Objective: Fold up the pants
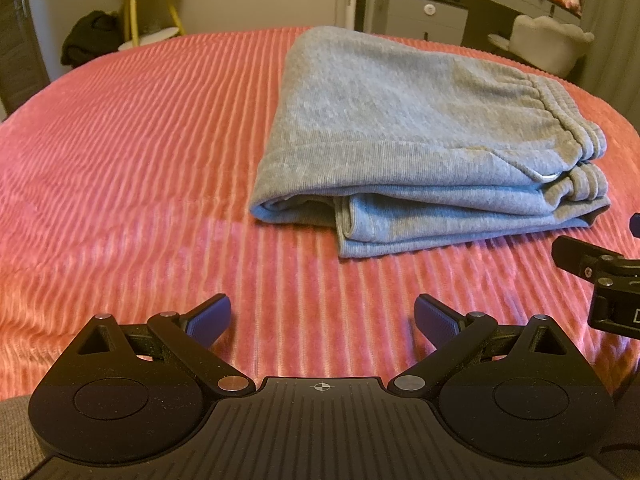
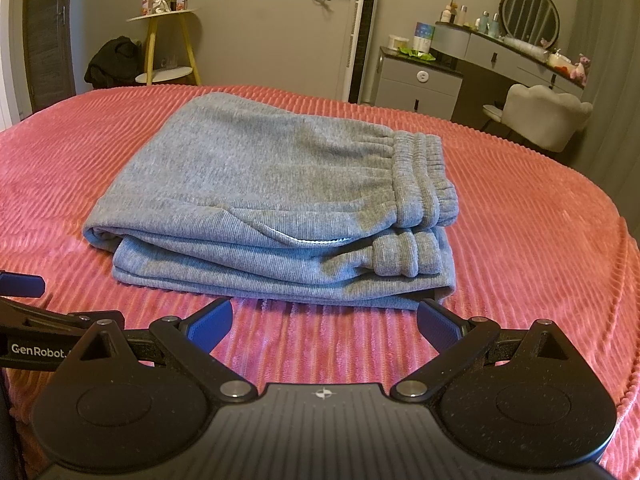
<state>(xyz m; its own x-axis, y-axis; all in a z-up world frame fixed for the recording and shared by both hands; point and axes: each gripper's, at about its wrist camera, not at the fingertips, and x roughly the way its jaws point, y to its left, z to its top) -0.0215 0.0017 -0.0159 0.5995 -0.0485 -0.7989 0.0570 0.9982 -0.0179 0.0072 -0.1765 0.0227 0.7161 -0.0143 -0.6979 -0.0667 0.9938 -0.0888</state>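
Grey sweatpants (image 1: 400,128) lie folded in a thick stack on the pink ribbed bedspread (image 1: 120,152), waistband at the right end. In the right wrist view the same pants (image 2: 264,184) sit just ahead of my right gripper (image 2: 324,320). That gripper is open, its blue pads empty, hovering close to the near edge of the stack. My left gripper (image 1: 322,318) is also open and empty, held over bare bedspread to the left and in front of the pants. Part of the right gripper (image 1: 600,280) shows at the left wrist view's right edge, and the left gripper (image 2: 24,312) at the right wrist view's left edge.
A yellow-legged side table (image 2: 168,40) and a dark heap of clothing (image 2: 114,60) stand beyond the bed at the left. A grey dresser (image 2: 420,80), vanity desk with mirror (image 2: 528,12) and pale chair (image 2: 544,112) are at the right. The bedspread (image 2: 560,240) drops off at the right edge.
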